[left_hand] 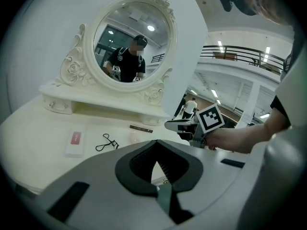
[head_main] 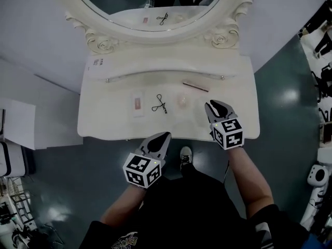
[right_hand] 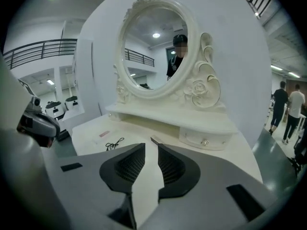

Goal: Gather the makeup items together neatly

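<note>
On the cream carved bench point(head_main: 104, 119), a flat white case with a pink panel point(head_main: 137, 103), a black wire eyelash curler point(head_main: 160, 104), a pale round pad point(head_main: 182, 101) and a slim brown pencil point(head_main: 195, 87) lie spread apart. The right hand-held gripper point(head_main: 210, 105) hovers near the pad, its jaws slightly apart and empty. The left hand-held gripper point(head_main: 165, 135), jaws together, is at the bench's front edge.

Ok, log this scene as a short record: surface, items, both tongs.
surface: cream vanity table with oval mirror
items, left to right: white case with pink inset; black eyelash curler; pale round item; brown pencil, further back
spacing: all apart, not yet gathered
left tongs: shut, empty, at the table's front edge
right tongs: slightly open, empty, over the table right of the round item
</note>
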Action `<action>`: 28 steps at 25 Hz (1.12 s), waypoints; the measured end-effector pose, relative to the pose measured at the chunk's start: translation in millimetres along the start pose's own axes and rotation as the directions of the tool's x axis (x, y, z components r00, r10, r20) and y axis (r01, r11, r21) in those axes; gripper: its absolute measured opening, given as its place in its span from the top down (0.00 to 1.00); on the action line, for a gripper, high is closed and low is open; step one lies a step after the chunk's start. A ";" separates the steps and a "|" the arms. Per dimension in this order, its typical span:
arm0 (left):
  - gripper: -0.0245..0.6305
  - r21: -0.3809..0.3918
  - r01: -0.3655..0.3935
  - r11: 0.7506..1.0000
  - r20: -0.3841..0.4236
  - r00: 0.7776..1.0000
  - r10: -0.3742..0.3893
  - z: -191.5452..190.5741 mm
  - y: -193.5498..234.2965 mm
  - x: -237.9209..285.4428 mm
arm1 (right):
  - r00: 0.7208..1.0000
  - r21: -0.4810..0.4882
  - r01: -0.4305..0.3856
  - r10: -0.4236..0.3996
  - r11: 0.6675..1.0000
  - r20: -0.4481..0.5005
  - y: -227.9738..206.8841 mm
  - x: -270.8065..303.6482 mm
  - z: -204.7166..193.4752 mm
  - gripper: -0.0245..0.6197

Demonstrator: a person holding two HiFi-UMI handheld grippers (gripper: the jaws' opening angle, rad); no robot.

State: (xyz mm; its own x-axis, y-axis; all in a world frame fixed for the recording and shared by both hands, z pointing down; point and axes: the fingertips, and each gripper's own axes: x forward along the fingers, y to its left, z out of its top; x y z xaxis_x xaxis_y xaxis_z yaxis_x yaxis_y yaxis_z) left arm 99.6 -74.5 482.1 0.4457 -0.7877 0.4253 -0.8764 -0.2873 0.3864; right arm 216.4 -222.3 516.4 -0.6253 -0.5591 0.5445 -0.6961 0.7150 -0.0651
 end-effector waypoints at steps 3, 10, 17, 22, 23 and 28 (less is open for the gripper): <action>0.95 -0.018 -0.022 1.000 -0.007 1.000 0.022 -4.8 -1.1 2.1 | 0.998 -0.064 -0.023 0.019 0.998 -0.059 -10.9 22.4 -10.5 0.80; 0.95 -0.039 -0.079 0.996 -0.022 0.997 0.078 -10.2 -1.3 4.4 | 0.986 -0.215 -0.084 0.050 0.973 -0.159 -37.7 72.1 -21.1 0.77; 0.95 -0.067 -0.131 0.989 -0.032 0.991 0.129 -16.0 6.3 2.2 | 0.960 -0.340 -0.183 0.094 0.923 -0.263 -47.1 110.1 -30.4 0.72; 0.95 -0.086 -0.157 0.984 -0.033 0.987 0.155 -20.1 13.2 -2.6 | 0.946 -0.344 -0.228 0.125 0.911 -0.298 -47.0 124.0 -33.6 0.72; 0.95 -0.089 -0.158 0.983 -0.033 0.987 0.156 -21.2 14.1 -3.2 | 0.947 -0.344 -0.227 0.123 0.911 -0.298 -47.3 125.5 -33.5 0.72; 0.95 -0.089 -0.149 0.985 -0.043 0.988 0.146 -25.5 15.5 -4.2 | 0.950 -0.340 -0.201 0.098 0.919 -0.297 -45.4 125.0 -34.0 0.78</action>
State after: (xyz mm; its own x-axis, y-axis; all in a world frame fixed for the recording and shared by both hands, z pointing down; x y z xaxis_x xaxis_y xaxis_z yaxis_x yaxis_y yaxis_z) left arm 88.8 -61.8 507.1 0.3204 -0.7969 0.5121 -0.9135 -0.1169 0.3896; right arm 181.8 -310.4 615.9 -0.5573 -0.3369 0.7589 -0.3940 0.9118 0.1155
